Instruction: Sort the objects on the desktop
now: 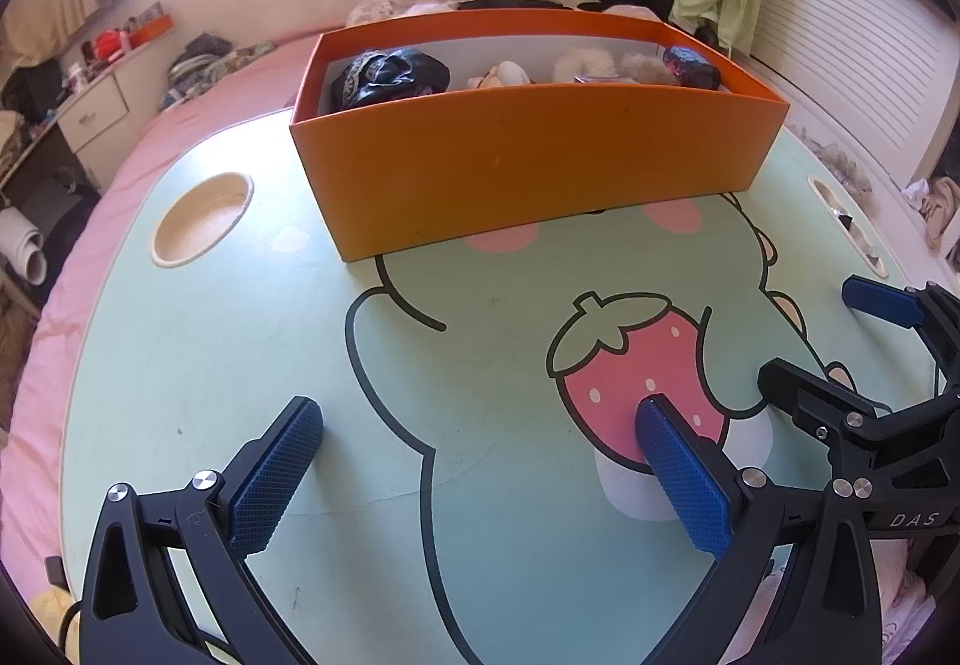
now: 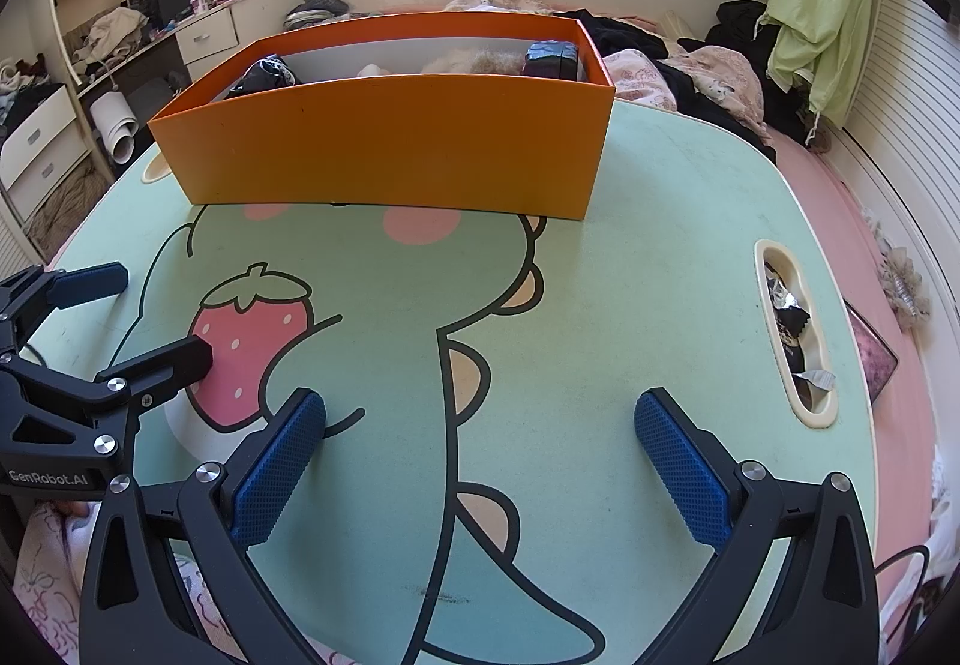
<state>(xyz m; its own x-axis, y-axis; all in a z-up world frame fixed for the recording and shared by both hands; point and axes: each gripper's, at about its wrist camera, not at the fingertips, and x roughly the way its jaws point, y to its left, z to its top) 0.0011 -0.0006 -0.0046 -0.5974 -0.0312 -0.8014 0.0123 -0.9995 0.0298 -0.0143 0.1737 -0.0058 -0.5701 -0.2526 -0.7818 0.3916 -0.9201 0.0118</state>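
From the left wrist view, the left gripper [image 1: 480, 461] hung low over the pale green lap table [image 1: 180, 365] printed with a cartoon dinosaur and strawberry, its blue-padded fingers spread wide with nothing between them. The rectangular orange cardboard box [image 1: 528, 167] stood toward the table's far edge, and inside it lay a crumpled black cloth [image 1: 390, 77] at the left end, a small cream plush toy [image 1: 501, 75] near the middle, a tan fluffy puff [image 1: 606, 65] beside it, and a shiny dark wrapped packet [image 1: 693, 65] at the right end. A round cup recess [image 1: 201, 218] sat in the table's far left corner. The right gripper [image 1: 822, 341] reached in from the right edge, equally parted and empty. From the right wrist view, the right gripper [image 2: 480, 455] hovered over the dinosaur print near the table's near edge, fingers wide apart and holding nothing, with the orange box [image 2: 390, 149] straight ahead at the far edge. The left gripper [image 2: 150, 311] showed at the left edge, gaping over the strawberry. An oval slot [image 2: 795, 329] along the table's right edge held dark scraps and crinkled wrappers.
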